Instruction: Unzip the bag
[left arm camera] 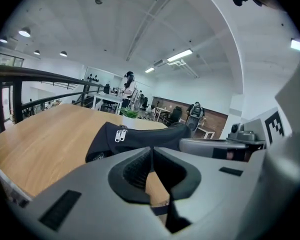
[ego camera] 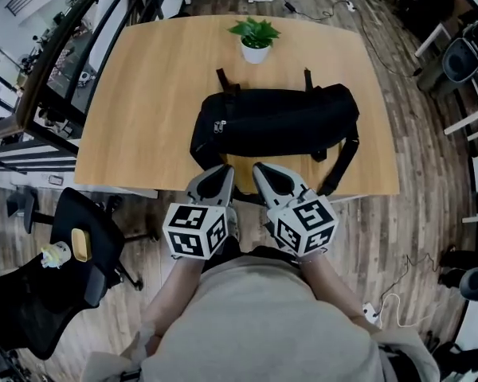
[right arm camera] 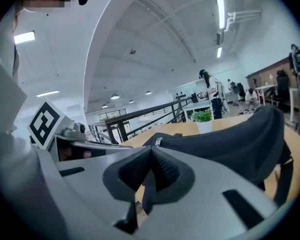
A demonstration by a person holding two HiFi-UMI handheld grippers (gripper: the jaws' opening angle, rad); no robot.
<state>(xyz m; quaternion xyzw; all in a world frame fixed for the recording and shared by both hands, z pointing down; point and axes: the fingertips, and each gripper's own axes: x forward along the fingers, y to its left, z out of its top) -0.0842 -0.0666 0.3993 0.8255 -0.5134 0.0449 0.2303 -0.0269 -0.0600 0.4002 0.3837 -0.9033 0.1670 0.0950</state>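
Hovering at the near edge of the worktop (ego camera: 143, 110), the left tool (ego camera: 221, 173) is holding its jaws clenched, gripping nothing. Just beside it, the right tool (ego camera: 260, 173) is doing likewise, jaws pressed together and empty. The black bag (ego camera: 275, 122) is lying across the worktop just beyond both, paired zipper pulls (ego camera: 220, 126) sitting at its left end. A small tag (left arm camera: 95, 156) there is reading too blurred.

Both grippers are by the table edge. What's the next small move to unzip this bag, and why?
Probably open the left gripper and ease it toward the zipper pulls at the left end of the black bag: it and the right gripper are shut, empty and short of the bag.
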